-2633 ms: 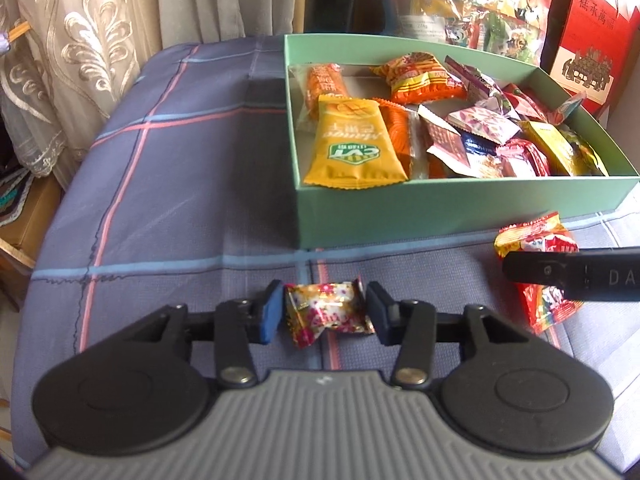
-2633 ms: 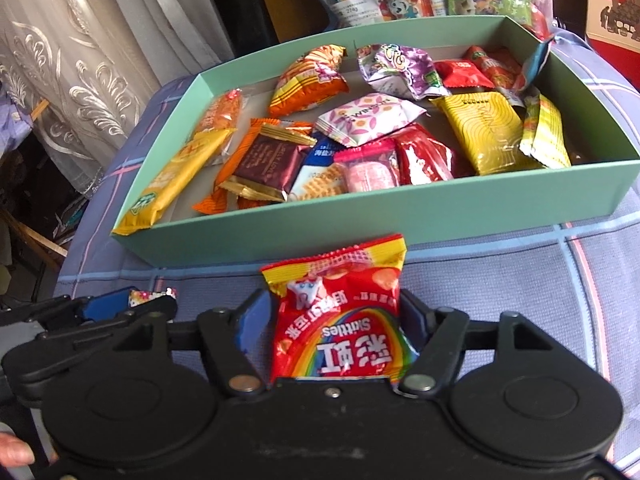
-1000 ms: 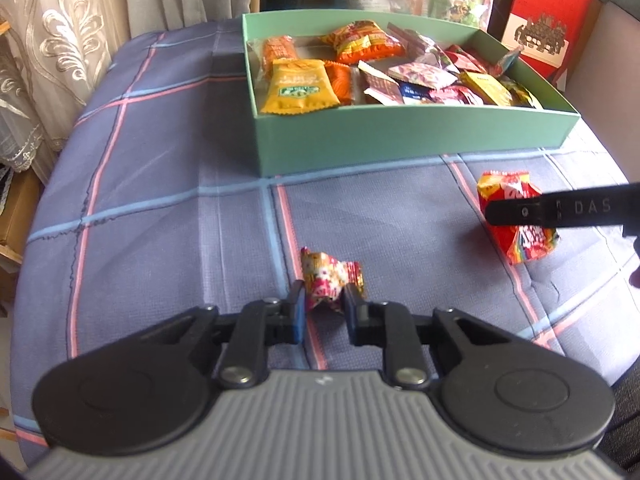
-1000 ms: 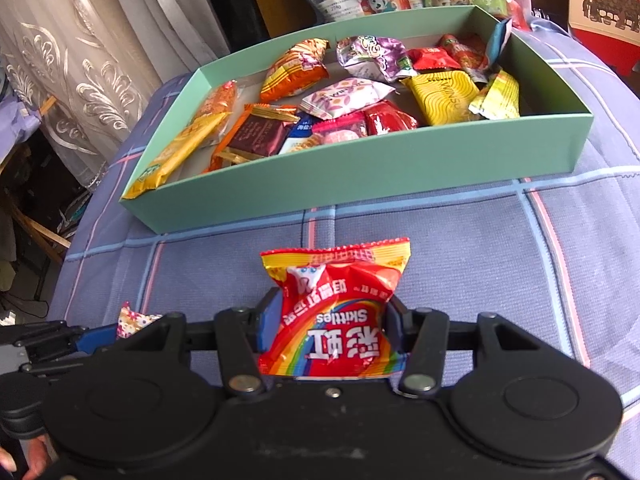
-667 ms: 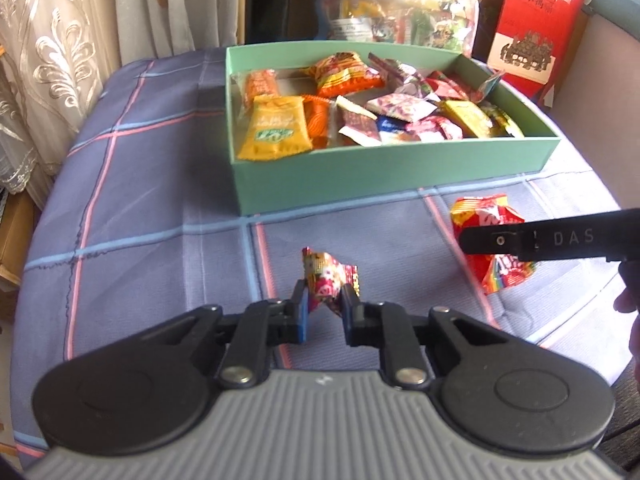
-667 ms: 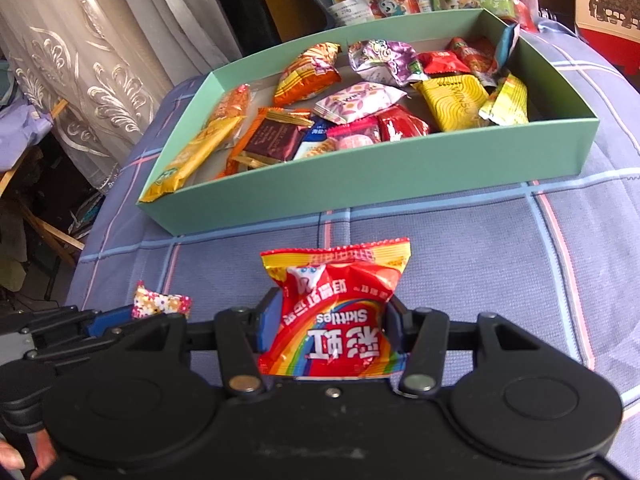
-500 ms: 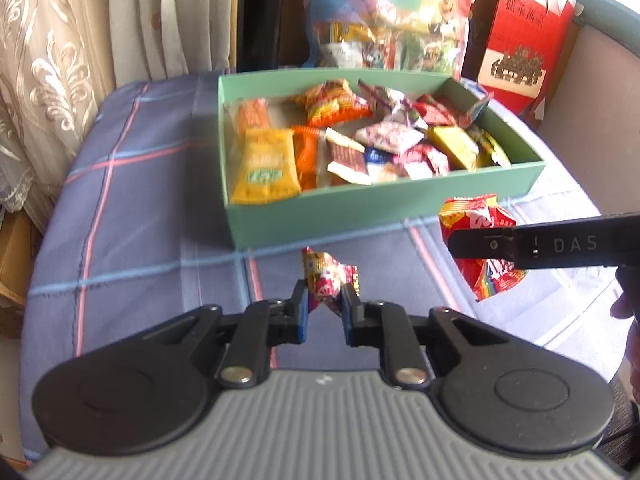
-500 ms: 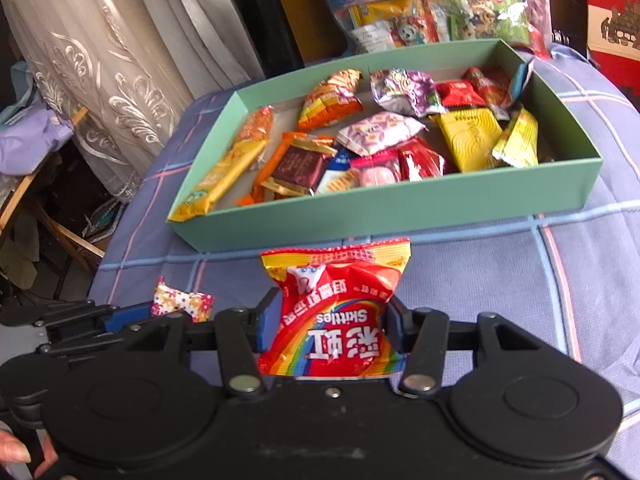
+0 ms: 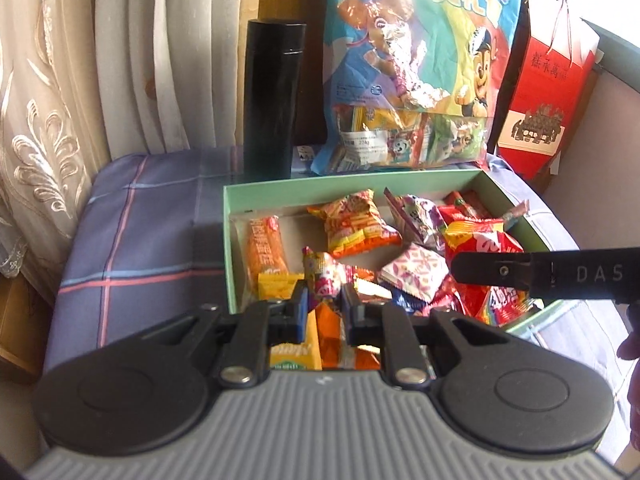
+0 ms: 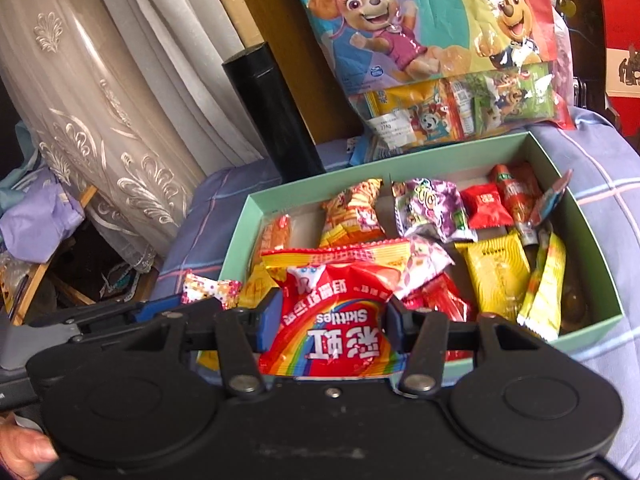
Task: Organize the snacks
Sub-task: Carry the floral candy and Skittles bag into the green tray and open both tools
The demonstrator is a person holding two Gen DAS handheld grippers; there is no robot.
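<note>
Right wrist, crinkly foil Skittles bag [image 10: 334,316], rectangular card box [image 10: 592,240]

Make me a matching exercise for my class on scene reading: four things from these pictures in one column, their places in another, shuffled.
Things:
1. Skittles bag
2. floral candy
3. black flask
4. yellow wavy packet

Places:
A. behind the green box
B. lying inside the box
C. in the left claw
D. in the right claw

Pairs: 1-D, 2-C, 3-A, 4-B

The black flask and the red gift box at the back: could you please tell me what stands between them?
In the left wrist view, a large cartoon-dog snack bag stands between the black flask and the red gift box, just behind the green box.
</note>
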